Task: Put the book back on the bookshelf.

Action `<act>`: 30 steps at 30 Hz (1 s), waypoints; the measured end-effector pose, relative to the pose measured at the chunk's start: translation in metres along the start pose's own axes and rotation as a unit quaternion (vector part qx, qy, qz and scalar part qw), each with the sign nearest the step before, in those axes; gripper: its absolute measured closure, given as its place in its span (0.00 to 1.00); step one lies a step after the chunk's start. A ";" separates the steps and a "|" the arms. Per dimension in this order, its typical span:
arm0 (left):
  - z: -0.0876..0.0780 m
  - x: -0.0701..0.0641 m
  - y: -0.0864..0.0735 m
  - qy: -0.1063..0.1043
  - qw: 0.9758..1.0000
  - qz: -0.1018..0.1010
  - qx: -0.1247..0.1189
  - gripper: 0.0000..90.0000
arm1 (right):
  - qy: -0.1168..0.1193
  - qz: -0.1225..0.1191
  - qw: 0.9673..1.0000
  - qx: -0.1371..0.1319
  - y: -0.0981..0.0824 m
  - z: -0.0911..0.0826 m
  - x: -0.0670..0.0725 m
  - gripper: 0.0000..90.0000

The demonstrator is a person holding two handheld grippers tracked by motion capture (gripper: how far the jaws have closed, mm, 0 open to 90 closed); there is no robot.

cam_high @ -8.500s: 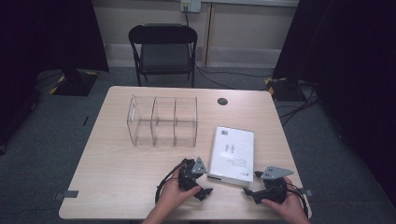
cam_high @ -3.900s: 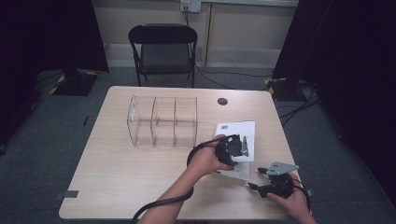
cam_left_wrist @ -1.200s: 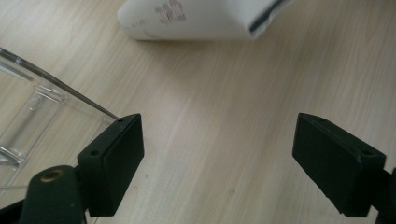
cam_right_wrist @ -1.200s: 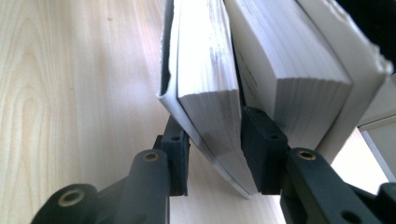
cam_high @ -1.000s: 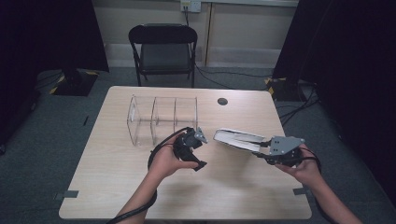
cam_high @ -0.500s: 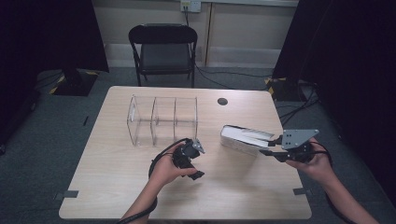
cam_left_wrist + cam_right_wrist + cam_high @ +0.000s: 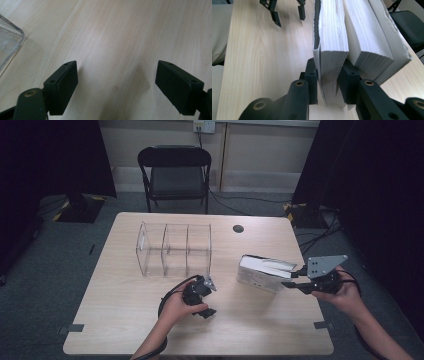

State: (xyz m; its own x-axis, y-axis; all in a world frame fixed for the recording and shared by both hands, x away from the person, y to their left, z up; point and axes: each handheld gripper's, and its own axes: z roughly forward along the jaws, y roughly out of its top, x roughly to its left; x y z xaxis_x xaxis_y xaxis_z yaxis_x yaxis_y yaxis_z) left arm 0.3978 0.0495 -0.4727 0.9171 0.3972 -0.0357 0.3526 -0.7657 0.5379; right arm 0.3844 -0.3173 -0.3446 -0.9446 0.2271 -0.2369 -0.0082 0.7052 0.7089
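Observation:
A thick white book (image 7: 261,271) stands on its long edge on the wooden table (image 7: 125,320), right of centre. My right gripper (image 7: 289,281) is shut on it from the right; in the right gripper view the jaws of that gripper (image 7: 329,75) clamp one cover and a block of pages of the book (image 7: 332,37), while the other pages splay to the right. My left gripper (image 7: 212,297) hovers low over bare wood, left of the book. Its jaws stand wide open with nothing between them (image 7: 116,75). It also appears far off in the right gripper view (image 7: 287,12).
A clear three-compartment organizer (image 7: 172,250) stands on the table behind the left gripper; its corner (image 7: 7,45) is at the left of the left gripper view. A black grommet (image 7: 238,228) sits near the far edge. A black chair (image 7: 175,170) stands beyond the table.
Over the last second the right gripper has turned the book from a raised tilt to standing on its edge. The left gripper has drawn back toward the front edge, still open.

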 end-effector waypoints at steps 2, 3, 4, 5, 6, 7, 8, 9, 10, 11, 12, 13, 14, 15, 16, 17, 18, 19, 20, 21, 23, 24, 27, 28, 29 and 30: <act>0.001 -0.001 -0.002 0.005 1.000 0.003 0.000 0.20 | 0.002 0.000 1.000 -0.001 0.000 0.000 -0.001 0.79; 0.002 -0.001 -0.003 0.006 1.000 0.008 0.003 0.20 | 0.005 -0.001 1.000 0.001 0.001 -0.001 -0.001 0.79; 0.003 -0.001 -0.003 0.007 1.000 0.012 0.006 0.20 | 0.008 0.000 1.000 0.001 0.001 -0.001 -0.001 0.79; 0.004 -0.001 -0.004 0.012 1.000 0.013 0.004 0.20 | 0.010 0.001 1.000 0.002 0.001 -0.002 -0.001 0.79; 0.004 -0.002 -0.004 0.013 1.000 0.007 -0.002 0.19 | 0.012 0.002 1.000 0.001 0.002 -0.002 -0.001 0.79; 0.004 -0.001 -0.004 0.014 1.000 0.012 -0.001 0.19 | 0.014 0.003 1.000 0.001 0.002 -0.003 -0.001 0.79; 0.004 -0.001 -0.004 0.014 1.000 0.012 -0.001 0.19 | 0.014 0.003 1.000 0.001 0.002 -0.003 -0.001 0.79; 0.005 -0.001 -0.005 0.015 1.000 0.006 -0.009 0.19 | 0.015 0.001 1.000 0.003 0.002 -0.003 0.000 0.79; 0.006 -0.001 -0.006 0.014 1.000 0.002 -0.018 0.17 | 0.021 0.001 1.000 0.003 0.002 -0.005 0.000 0.79; 0.006 -0.001 -0.007 0.015 1.000 0.006 -0.018 0.17 | 0.022 0.001 1.000 0.004 0.002 -0.005 0.000 0.79; 0.006 -0.001 -0.007 0.015 1.000 0.006 -0.018 0.16 | 0.026 0.002 1.000 0.003 0.002 -0.006 0.001 0.79; 0.006 -0.001 -0.008 0.016 1.000 0.003 -0.027 0.16 | 0.028 0.003 1.000 0.004 0.002 -0.007 0.001 0.79; 0.007 -0.002 -0.009 0.017 0.999 0.003 -0.029 0.16 | 0.032 0.004 0.999 0.004 0.001 -0.008 0.001 0.79; 0.007 -0.002 -0.009 0.017 0.999 0.003 -0.029 0.15 | 0.034 0.006 0.999 0.002 0.001 -0.008 0.001 0.79; 0.007 -0.002 -0.010 0.018 0.999 0.005 -0.032 0.15 | 0.034 0.006 0.999 0.002 0.001 -0.008 0.001 0.79; 0.007 -0.002 -0.011 0.017 0.999 0.004 -0.038 0.14 | 0.038 0.010 0.999 0.002 -0.001 -0.010 0.001 0.79; 0.008 -0.002 -0.012 0.015 0.999 0.004 -0.042 0.13 | 0.038 0.010 0.999 0.002 -0.001 -0.011 0.002 0.80; 0.009 -0.002 -0.012 0.015 0.999 0.005 -0.042 0.12 | 0.038 0.008 0.999 0.004 -0.001 -0.011 0.002 0.80; 0.009 -0.002 -0.012 0.015 0.999 0.005 -0.042 0.09 | 0.038 0.008 0.999 0.004 -0.001 -0.011 0.002 0.80; 0.011 -0.005 -0.012 0.014 0.999 0.004 -0.043 0.05 | 0.040 0.008 0.999 0.005 -0.001 -0.012 0.002 0.79; 0.012 -0.006 -0.011 0.014 0.999 0.007 -0.037 0.00 | 0.044 0.008 0.999 0.005 -0.001 -0.013 0.002 0.80; 0.013 -0.008 -0.011 0.018 0.999 0.000 -0.038 0.00 | 0.044 0.008 0.999 0.005 -0.001 -0.013 0.002 0.80; 0.013 -0.007 -0.009 0.015 0.999 0.004 -0.032 0.00 | 0.049 0.007 0.999 0.007 -0.001 -0.015 0.003 0.80; 0.013 -0.007 -0.009 0.014 0.999 0.005 -0.033 0.00 | 0.049 0.007 0.999 0.007 -0.001 -0.015 0.003 0.80; 0.013 -0.007 -0.010 0.014 0.999 0.004 -0.036 0.00 | 0.051 0.009 0.999 0.006 -0.002 -0.016 0.003 0.80; 0.013 -0.007 -0.010 0.014 0.999 0.006 -0.037 0.00 | 0.052 0.010 0.999 0.006 -0.003 -0.016 0.003 0.80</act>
State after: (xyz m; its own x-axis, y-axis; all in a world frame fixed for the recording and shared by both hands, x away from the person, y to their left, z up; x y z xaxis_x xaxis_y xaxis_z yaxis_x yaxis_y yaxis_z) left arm 0.3907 0.0481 -0.4892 0.9151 0.4032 -0.0062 0.3264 -0.7316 0.5985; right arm 0.3761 -0.3294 -0.3365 -0.9737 0.1699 -0.1521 0.0136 0.7090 0.7051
